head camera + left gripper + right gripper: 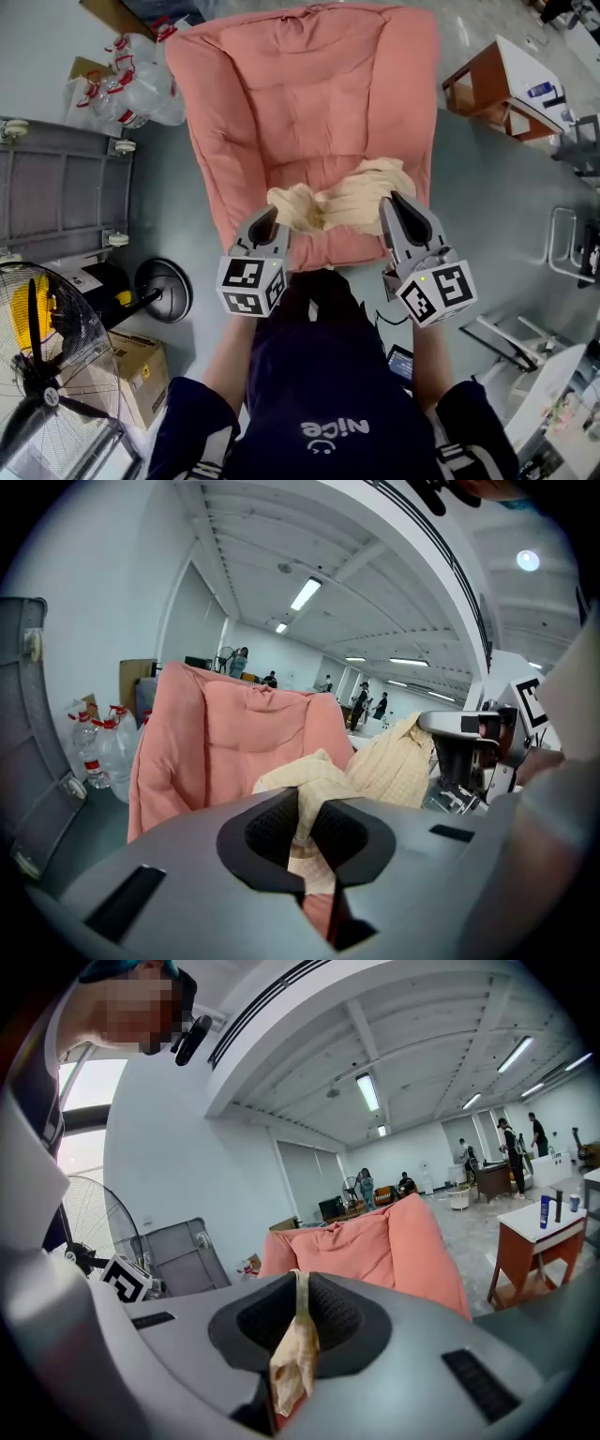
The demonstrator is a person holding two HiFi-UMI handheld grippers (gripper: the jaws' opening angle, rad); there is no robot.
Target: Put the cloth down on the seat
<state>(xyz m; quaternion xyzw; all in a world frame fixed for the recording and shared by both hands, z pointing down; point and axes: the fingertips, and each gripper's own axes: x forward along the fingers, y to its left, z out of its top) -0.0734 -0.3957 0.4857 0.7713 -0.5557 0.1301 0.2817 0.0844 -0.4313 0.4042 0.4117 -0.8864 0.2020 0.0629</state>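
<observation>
A cream cloth (342, 200) hangs bunched between my two grippers, just over the front of the pink cushioned seat (300, 103). My left gripper (268, 217) is shut on the cloth's left end, and in the left gripper view the cloth (323, 785) is pinched between the black pads. My right gripper (397, 208) is shut on the right end; a thin strip of cloth (296, 1354) sticks out between its pads. The pink seat (234, 747) stands ahead of the left gripper, and the same seat (375, 1246) shows beyond the right one.
A grey cart (56, 187) and clear plastic bottles (131, 89) stand left of the seat. A floor fan (42, 361) and a cardboard box (141, 370) are at the lower left. A wooden side table (502, 84) stands at the right.
</observation>
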